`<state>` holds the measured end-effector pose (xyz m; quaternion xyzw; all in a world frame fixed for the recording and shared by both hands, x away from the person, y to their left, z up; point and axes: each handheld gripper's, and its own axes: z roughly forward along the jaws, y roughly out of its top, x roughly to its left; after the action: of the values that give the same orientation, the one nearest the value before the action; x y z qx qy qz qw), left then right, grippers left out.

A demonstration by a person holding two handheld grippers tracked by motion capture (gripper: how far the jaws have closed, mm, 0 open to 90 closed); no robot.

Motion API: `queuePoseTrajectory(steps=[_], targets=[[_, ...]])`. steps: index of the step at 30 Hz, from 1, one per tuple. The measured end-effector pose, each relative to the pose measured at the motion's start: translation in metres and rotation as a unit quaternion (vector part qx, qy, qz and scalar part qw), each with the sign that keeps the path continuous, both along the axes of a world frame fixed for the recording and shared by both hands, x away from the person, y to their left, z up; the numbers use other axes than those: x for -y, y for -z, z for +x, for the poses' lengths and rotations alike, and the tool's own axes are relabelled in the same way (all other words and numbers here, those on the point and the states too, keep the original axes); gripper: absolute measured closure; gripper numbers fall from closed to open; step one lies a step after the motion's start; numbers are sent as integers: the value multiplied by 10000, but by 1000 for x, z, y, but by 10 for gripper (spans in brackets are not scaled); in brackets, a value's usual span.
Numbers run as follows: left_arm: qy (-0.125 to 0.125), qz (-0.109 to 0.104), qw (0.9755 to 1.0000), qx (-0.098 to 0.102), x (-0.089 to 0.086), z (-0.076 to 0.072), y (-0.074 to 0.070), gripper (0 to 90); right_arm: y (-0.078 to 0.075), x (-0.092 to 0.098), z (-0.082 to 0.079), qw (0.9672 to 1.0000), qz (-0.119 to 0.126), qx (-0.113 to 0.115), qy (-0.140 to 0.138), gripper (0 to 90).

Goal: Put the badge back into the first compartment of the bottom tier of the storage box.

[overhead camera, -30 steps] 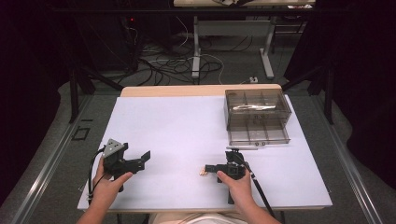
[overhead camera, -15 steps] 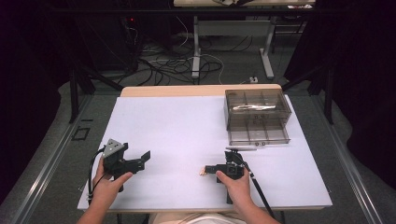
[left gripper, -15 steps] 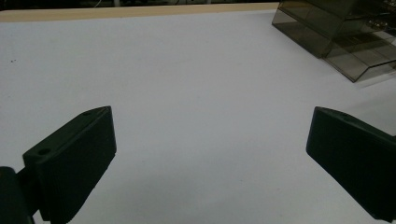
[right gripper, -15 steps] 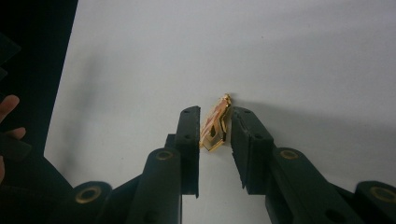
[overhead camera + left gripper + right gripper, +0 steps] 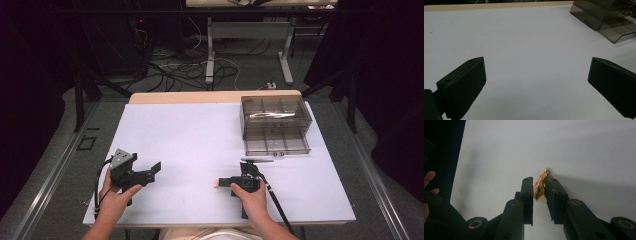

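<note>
A small gold metal piece (image 5: 540, 186) stands on edge on the white table (image 5: 190, 135) near the front, right of centre. My right gripper (image 5: 540, 181) lies low on the table with both jaws around that gold piece (image 5: 217, 183). Its jaws have just been closing, and the piece now touches both pads. In the high view the right gripper (image 5: 225, 183) points left, held by a hand. My left gripper (image 5: 152, 172) is held at the front left, open wide, with nothing but bare tabletop between the jaws of the left gripper (image 5: 536, 75).
A smoky transparent drawer box (image 5: 275, 125) stands at the back right of the table, also seen as the box (image 5: 606, 20) from the left gripper. A thin dark rod (image 5: 257, 160) lies just in front of it. Cables trail from both grippers toward the front edge.
The right gripper's jaws have drawn a little closer around the gold piece. Both hands have kept their places.
</note>
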<state>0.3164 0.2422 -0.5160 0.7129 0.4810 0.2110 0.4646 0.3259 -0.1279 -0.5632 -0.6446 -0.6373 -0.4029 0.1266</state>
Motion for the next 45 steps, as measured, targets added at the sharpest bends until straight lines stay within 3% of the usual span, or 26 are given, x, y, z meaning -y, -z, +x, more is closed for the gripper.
queuePoseTrajectory(steps=[14,22,34,39,45], targets=[[-2,5,10000,-6,0,0,0,18,-1,-2,-1,9999,-1,-100,23,812],[-2,6,10000,-3,0,0,0,18,0,0,-1,10000,-41,14,-30,846],[2,15,10000,-16,0,0,0,19,-2,-1,-2,9999,79,88,-55,879],[7,11,10000,-12,0,0,0,18,-5,-3,-2,9999,137,14,-68,884],[5,6,10000,-4,0,0,0,19,-5,-3,-2,9997,179,126,-46,885]])
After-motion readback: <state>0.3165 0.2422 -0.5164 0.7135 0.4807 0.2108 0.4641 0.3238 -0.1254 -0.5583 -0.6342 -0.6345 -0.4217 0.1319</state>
